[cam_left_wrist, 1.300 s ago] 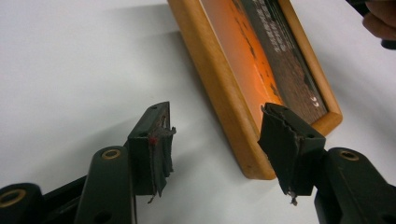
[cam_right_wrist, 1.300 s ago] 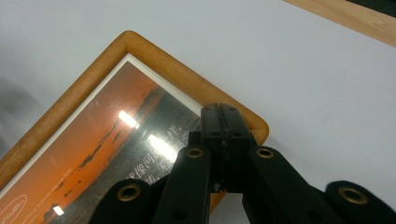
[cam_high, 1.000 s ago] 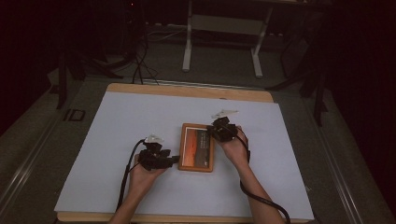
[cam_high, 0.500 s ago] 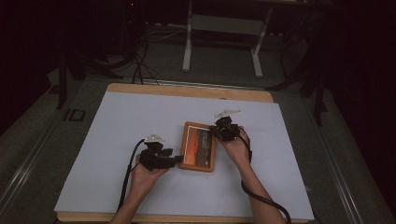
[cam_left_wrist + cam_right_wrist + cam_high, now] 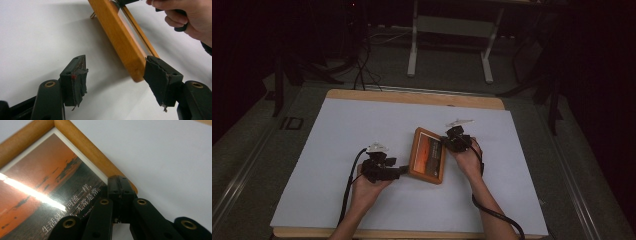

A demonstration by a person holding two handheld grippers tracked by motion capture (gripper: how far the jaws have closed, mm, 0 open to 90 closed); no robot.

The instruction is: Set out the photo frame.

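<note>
A wooden picture frame (image 5: 428, 155) is sitting near the middle of the white-covered worktop (image 5: 337, 130), tilted up on its left long edge rather than lying flat. The right hand-held gripper (image 5: 451, 142) is clamping the frame's right edge at about 3 o'clock; in the right gripper view its jaws are pressing tight together over the wooden rim (image 5: 87, 152), hiding the spot they are biting. The photo behind the glass is showing an orange sunset with pale lettering, partly washed out by a glare streak. The left hand-held gripper (image 5: 401, 171) is waiting at the frame's 8 o'clock corner with its jaws standing wide apart; in the left gripper view one pad (image 5: 157, 77) is seemingly touching the frame's corner, though contact is hard to confirm. The person's right hand (image 5: 180, 17) is cut off at that view's top edge. Compared with a second ago, the frame is rising from flat on the worktop and turning clockwise.
</note>
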